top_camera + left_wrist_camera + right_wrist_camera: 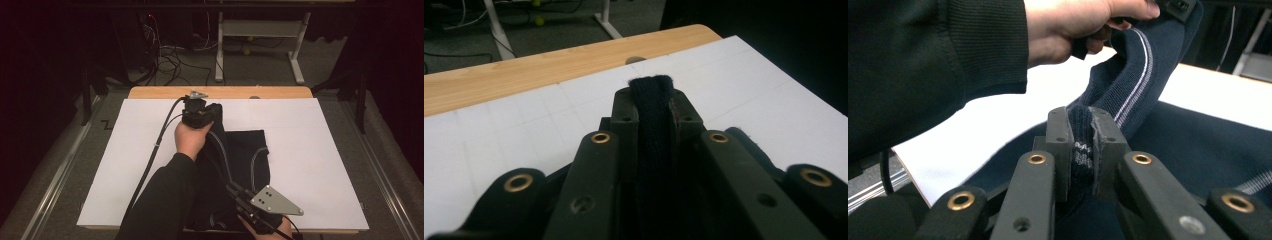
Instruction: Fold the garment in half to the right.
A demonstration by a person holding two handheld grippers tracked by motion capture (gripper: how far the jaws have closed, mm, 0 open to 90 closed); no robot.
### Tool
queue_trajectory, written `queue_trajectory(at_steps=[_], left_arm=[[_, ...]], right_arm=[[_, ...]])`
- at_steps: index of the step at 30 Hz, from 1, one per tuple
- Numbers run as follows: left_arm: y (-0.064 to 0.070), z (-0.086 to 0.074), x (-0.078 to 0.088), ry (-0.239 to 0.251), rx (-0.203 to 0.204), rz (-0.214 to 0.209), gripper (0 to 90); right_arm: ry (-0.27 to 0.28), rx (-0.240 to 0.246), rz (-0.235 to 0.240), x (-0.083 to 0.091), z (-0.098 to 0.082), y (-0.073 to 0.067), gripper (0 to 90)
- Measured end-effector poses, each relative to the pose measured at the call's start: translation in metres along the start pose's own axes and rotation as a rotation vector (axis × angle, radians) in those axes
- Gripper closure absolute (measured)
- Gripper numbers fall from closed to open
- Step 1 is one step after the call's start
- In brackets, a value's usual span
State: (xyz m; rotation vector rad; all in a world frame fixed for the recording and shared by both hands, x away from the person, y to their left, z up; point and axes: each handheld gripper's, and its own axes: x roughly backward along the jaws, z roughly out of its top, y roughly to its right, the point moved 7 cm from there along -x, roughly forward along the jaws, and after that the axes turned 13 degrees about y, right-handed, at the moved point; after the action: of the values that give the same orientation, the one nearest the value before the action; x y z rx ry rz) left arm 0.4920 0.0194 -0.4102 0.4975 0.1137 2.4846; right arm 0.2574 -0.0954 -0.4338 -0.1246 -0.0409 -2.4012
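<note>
A dark navy garment (248,150) with thin white stripes lies bunched on the white sheet (315,150). My left gripper (209,110) is at the far middle of the sheet, shut on a fold of the garment (652,107), which sticks out past the jaw tips (652,97). Near the front edge, my right gripper (231,189) is shut on a ribbed, striped edge of the same garment (1081,145). A striped band of cloth (1138,75) arches from my right gripper (1081,125) up to the left hand (1073,25).
The sheet covers most of a wooden table (220,92), whose bare strip runs along the far edge (524,70). Beyond it stand white desk legs (219,50) and loose cables (170,60) on the carpet. Metal rails (60,170) flank the table.
</note>
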Motion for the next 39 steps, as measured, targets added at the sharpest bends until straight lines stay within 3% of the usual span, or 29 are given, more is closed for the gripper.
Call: queue_trajectory(at_steps=[12,26,29,37,39], left_arm=[[0.023,-0.019,-0.026,-0.018,-0.009,-0.017,74.1],[0.049,-0.026,-0.043,-0.013,-0.018,-0.053,73.9],[0.054,-0.029,-0.048,-0.028,-0.037,-0.063,73.9],[0.068,-0.038,-0.064,-0.053,-0.027,-0.084,73.8],[0.071,-0.040,-0.068,-0.062,-0.024,-0.084,70.1]], right_arm=[[-0.047,-0.009,-0.053,0.021,-0.024,0.022,81.7],[-0.083,-0.018,-0.103,0.041,-0.041,0.037,81.3],[-0.099,-0.021,-0.121,0.045,-0.047,0.041,81.0],[-0.144,-0.039,-0.152,0.058,-0.059,0.054,80.7],[-0.157,-0.049,-0.162,0.060,-0.062,0.056,80.3]])
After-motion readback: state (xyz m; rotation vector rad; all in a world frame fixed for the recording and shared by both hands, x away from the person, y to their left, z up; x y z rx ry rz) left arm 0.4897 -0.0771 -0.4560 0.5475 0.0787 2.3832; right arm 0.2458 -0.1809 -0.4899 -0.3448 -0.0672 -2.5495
